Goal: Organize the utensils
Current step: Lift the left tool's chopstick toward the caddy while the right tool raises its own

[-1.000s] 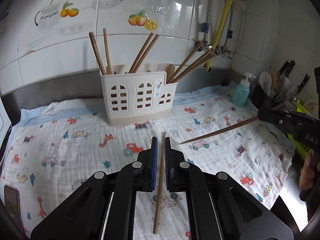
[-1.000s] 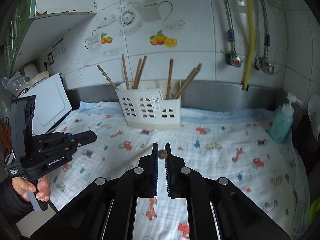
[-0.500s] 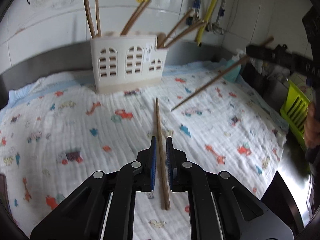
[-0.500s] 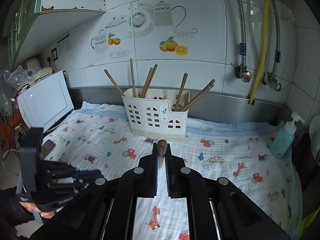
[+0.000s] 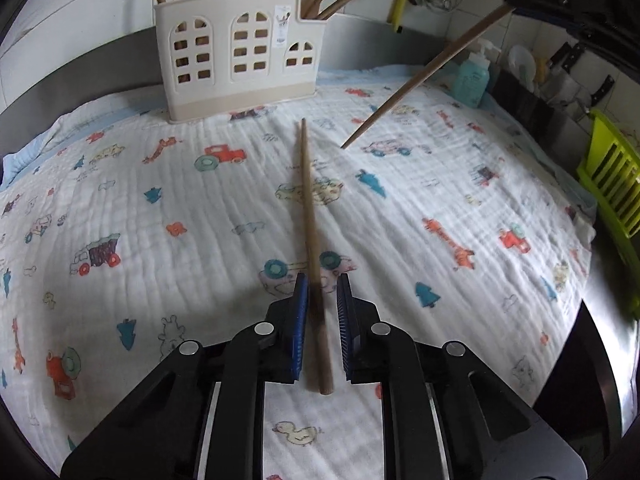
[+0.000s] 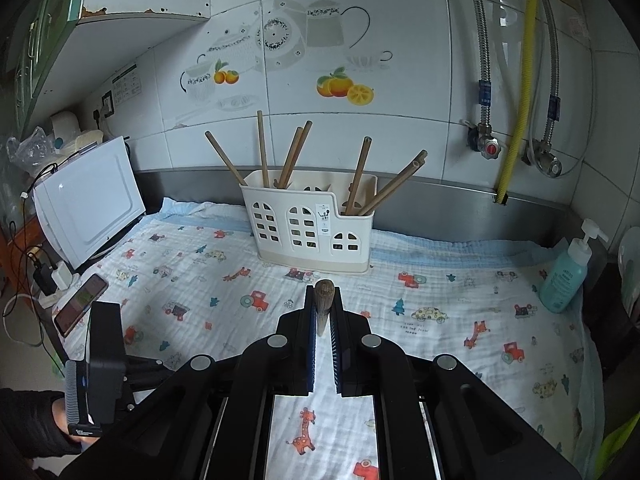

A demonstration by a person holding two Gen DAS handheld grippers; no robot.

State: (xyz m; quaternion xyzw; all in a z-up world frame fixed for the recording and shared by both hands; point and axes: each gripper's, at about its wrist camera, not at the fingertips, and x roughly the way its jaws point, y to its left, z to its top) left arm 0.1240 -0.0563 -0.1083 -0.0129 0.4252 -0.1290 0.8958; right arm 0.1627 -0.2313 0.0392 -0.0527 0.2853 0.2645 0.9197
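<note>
1. Step in hand: pick-up of the last loose brown wooden chopstick (image 5: 310, 216), lying flat on the cartoon-print white cloth (image 5: 160, 208) over the tabletop, thin tip toward the cream plastic utensil holder with arched cut-outs (image 5: 236, 52).
2. Left gripper (image 5: 322, 292): jaws narrow and just closing, straddling the thick end of that chopstick; a gap shows on both sides, so no clamp yet.
3. Right gripper (image 6: 322, 300): clamped on a second brown wooden chopstick (image 6: 323, 304), held clear of the cloth, short of the holder.
4. Holder already carries several chopsticks, standing tilted.
5. Next, by my read: finish closing the left on the stick, lift, tip it upright, drop it into a compartment; same for the right.
6. Risk: a thin round stick may roll or pivot in the pads.
</note>
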